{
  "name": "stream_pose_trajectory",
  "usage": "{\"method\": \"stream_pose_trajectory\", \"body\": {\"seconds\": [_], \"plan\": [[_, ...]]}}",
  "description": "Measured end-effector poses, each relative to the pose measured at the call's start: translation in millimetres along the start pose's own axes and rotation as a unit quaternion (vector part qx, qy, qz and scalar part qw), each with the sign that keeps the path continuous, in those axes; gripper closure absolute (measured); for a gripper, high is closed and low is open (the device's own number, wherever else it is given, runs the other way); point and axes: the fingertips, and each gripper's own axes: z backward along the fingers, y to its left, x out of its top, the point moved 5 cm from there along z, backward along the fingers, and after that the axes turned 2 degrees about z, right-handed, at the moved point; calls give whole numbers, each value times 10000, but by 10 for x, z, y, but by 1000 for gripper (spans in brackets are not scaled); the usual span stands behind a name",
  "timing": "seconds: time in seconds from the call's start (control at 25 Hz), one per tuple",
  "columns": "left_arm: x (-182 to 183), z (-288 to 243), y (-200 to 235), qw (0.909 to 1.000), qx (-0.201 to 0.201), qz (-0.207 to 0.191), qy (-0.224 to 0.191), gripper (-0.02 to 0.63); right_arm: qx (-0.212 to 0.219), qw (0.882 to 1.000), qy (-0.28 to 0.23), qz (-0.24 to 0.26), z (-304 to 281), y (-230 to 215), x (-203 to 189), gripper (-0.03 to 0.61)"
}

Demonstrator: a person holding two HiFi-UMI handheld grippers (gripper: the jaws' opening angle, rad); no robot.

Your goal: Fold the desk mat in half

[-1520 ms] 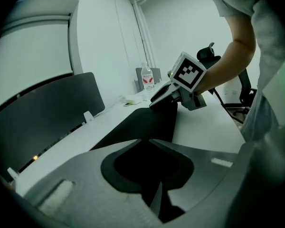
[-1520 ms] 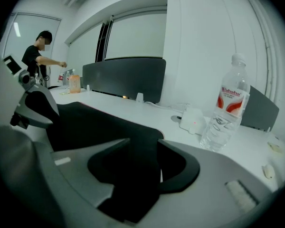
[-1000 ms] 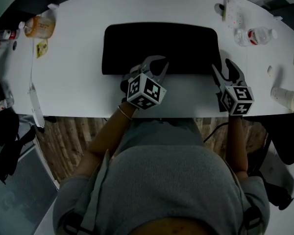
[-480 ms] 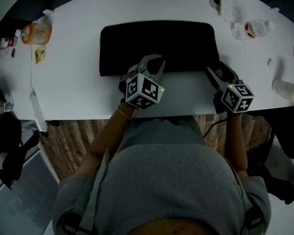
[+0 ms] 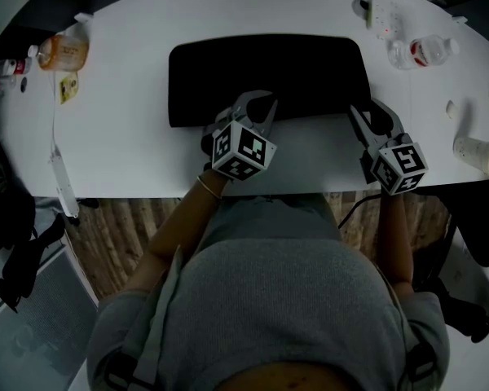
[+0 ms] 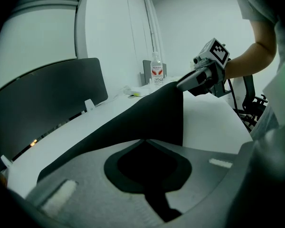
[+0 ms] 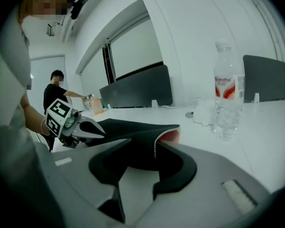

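1. Left gripper (image 6: 143, 140), fingers: together, clamped on the near edge of the desk mat (image 5: 269, 72), at the mat's 6 o'clock.
2. Right gripper (image 7: 142, 144), fingers: closing. The mat's 5 o'clock corner sits between them, curled up off the surface. I see no firm pinch yet.
3. Desk mat: black and unfolded, otherwise flat on the white worktop (image 5: 130, 137), at my 12 o'clock.
4. Step in hand, by my reading: securing the near edge at two points. The next move calls for completing the right pinch, then raising both grippers level and carrying that edge over toward 12 o'clock to meet the far edge.
5. Containers:
   - Clear water bottle (image 7: 226, 94), upright at 2 o'clock; I cannot read its fill.
   - Paper cup (image 5: 477, 151) at 3 o'clock; its inside is unseen.
   - Orange-tinted container (image 5: 63, 51) at 10 o'clock.
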Motion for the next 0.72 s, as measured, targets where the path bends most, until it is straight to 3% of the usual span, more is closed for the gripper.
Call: {"method": "stream_pose_trajectory", "body": {"seconds": [0.36,0.52,0.72], "plan": [[-11,-10,-13,10000,31,-43,13,611,606,9907,-784,934,66,244,492,520],[-8,-13,-6,10000,16,-5,3,611,1073,9751,-998,1666,37,445,732,548],[-2,-5,9,9999,-20,118,-35,611,1565,9595,-1171,2027,16,703,964,557]]}}
